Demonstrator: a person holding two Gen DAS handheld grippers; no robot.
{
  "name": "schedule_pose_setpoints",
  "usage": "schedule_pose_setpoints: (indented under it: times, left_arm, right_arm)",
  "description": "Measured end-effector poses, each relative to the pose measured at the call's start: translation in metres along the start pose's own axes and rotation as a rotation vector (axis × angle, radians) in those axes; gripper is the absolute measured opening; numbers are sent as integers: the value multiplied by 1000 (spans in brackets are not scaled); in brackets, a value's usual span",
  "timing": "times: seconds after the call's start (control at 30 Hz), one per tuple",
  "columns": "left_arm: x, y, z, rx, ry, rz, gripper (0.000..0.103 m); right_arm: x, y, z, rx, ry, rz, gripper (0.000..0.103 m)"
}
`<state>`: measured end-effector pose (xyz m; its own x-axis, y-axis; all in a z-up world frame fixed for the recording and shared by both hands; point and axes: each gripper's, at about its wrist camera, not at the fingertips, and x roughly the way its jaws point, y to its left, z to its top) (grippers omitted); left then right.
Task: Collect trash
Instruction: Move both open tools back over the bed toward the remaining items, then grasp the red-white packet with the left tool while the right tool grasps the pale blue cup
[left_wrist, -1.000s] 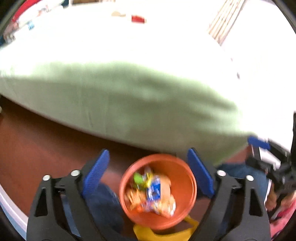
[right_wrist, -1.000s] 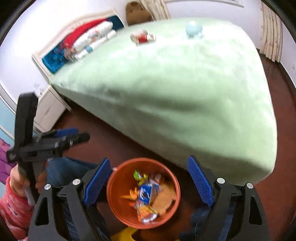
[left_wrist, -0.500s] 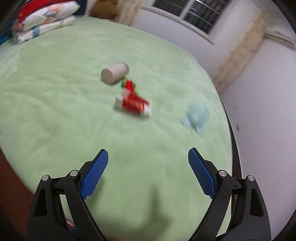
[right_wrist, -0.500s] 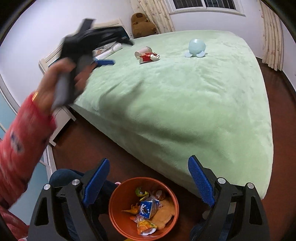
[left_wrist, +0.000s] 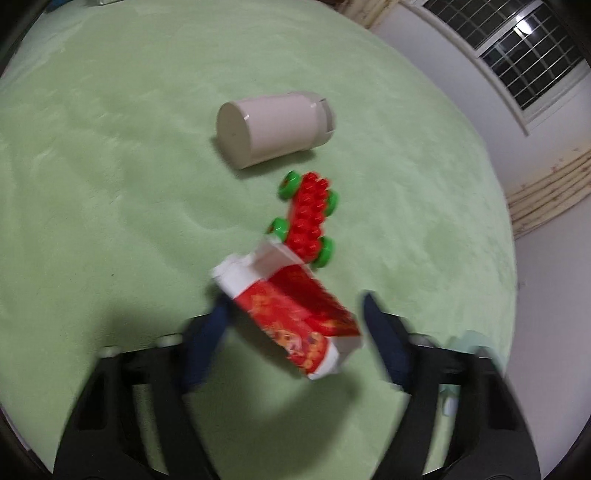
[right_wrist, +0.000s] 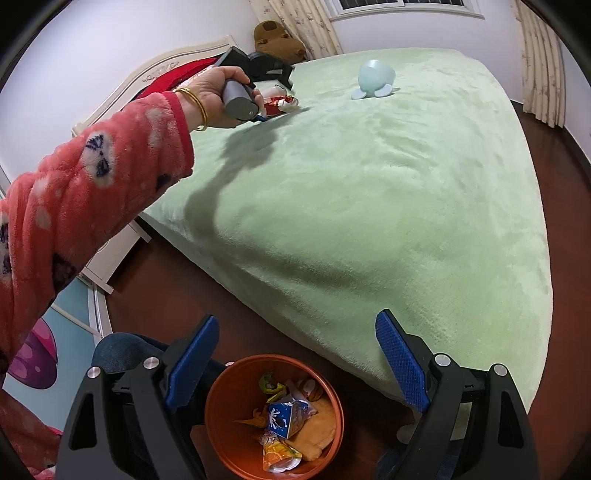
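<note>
A crumpled red and white carton (left_wrist: 291, 310) lies on the green bed cover (left_wrist: 110, 184). My left gripper (left_wrist: 295, 332) is open, its blurred blue pads on either side of the carton, close over it. A white paper cup (left_wrist: 271, 129) lies on its side beyond, with a red and green toy car (left_wrist: 308, 216) between them. In the right wrist view my right gripper (right_wrist: 295, 365) is open and empty above the orange bin (right_wrist: 221, 413), which holds several wrappers. The left gripper (right_wrist: 266, 70) reaches over the carton (right_wrist: 279, 103) there.
A pale blue round toy (right_wrist: 375, 79) stands on the far part of the bed (right_wrist: 369, 203). A brown plush (right_wrist: 277, 38) and the headboard (right_wrist: 166, 68) are at the back. The bin stands on dark wooden floor (right_wrist: 569, 258) beside the bed edge.
My left gripper has swung from above the bin up over the bed and closed in on the red carton. The right gripper has stayed over the bin, tilting up slightly.
</note>
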<state>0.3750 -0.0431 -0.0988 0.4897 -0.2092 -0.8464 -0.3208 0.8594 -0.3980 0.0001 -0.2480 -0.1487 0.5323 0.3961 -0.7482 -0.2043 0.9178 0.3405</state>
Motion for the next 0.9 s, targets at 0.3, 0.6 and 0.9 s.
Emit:
schedule_pose_setpoints:
  times: [0.3, 0.6, 0.9]
  left_arm:
    - [-15, 8, -11, 89, -28, -105, 20]
    - [-77, 38, -35, 213, -104, -168, 18]
    - [-140, 85, -79, 327, -160, -199, 18]
  right_arm:
    - [-3, 3, 1, -1, -14, 8, 85]
    - [-12, 10, 13, -3, -41, 14, 85]
    - [-16, -7, 119, -12, -178, -53, 85]
